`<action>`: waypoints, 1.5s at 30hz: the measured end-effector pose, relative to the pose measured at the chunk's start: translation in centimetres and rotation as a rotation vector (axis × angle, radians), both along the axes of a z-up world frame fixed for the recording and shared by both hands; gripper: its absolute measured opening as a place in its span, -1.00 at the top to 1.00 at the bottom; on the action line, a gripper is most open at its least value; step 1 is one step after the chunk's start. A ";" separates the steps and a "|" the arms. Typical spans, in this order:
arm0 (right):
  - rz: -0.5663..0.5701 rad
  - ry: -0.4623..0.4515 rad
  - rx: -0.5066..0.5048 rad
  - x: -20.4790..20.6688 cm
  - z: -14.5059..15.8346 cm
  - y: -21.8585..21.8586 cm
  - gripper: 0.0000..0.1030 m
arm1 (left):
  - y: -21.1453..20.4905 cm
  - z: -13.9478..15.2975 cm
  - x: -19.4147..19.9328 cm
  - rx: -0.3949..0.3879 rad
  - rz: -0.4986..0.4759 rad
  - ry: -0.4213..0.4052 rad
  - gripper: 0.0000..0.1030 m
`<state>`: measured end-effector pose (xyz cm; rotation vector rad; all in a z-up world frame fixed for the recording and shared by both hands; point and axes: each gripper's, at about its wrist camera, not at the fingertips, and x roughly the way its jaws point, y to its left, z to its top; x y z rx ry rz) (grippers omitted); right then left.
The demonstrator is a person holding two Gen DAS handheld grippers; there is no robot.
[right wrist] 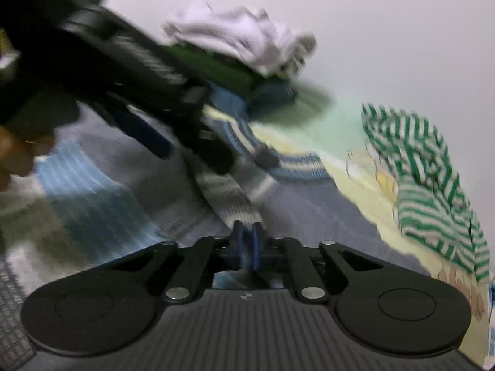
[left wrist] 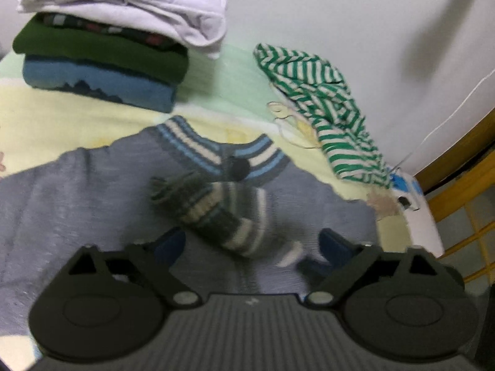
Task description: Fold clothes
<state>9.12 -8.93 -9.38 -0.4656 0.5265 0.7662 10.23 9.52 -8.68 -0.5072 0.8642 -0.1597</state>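
Folding is partly done: a stack of folded clothes (left wrist: pixel 102 52) sits beyond the grey sweater (left wrist: pixel 62 204), a green-striped garment (left wrist: pixel 324 99) beside it awaits. Left gripper (left wrist: pixel 250 247) gapes over the striped sleeve (left wrist: pixel 216 213); right gripper (right wrist: pixel 246 241) pinches that sleeve.

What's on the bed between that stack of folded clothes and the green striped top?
Nothing: in the left wrist view only bare bedsheet lies between the folded stack and the green-and-white striped garment.
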 end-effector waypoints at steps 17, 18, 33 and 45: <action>-0.010 0.114 0.089 2.9 -0.4 -0.4 -0.12 | 2.6 -0.9 -0.9 0.044 0.095 0.067 -0.94; -0.013 0.166 0.107 4.0 -0.7 -0.3 -0.13 | 2.5 -1.0 -1.0 0.048 0.093 0.071 -0.94; 0.257 -0.139 -0.152 -2.6 -2.6 2.3 0.79 | -0.3 -1.8 1.2 0.075 0.034 0.101 -0.97; 0.187 -0.280 -0.172 -6.6 -1.6 1.2 0.39 | -1.9 -2.0 0.5 0.311 0.087 -0.001 0.11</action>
